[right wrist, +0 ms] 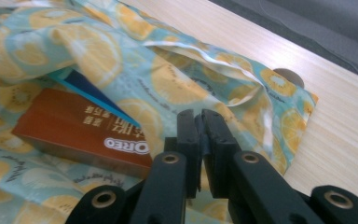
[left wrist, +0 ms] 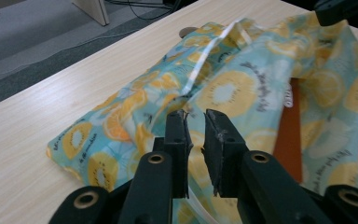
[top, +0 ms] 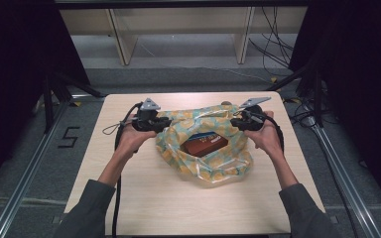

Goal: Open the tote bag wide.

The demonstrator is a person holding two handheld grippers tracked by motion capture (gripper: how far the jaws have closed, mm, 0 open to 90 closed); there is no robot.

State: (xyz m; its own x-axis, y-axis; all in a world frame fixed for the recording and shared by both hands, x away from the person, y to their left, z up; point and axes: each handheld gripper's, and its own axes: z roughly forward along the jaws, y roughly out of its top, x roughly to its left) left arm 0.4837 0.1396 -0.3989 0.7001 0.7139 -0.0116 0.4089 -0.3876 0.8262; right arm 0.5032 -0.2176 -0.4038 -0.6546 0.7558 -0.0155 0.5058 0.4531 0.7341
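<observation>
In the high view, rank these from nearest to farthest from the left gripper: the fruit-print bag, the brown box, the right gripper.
1. The fruit-print bag: its left edge sits right at the left gripper.
2. The brown box: inside the bag's mouth, toward the table's middle.
3. The right gripper: across the bag, at its right edge.

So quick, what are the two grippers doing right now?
Left gripper: shut on the bag, pinching its edge.
Right gripper: shut on the bag too, beside the Oreo box.
</observation>
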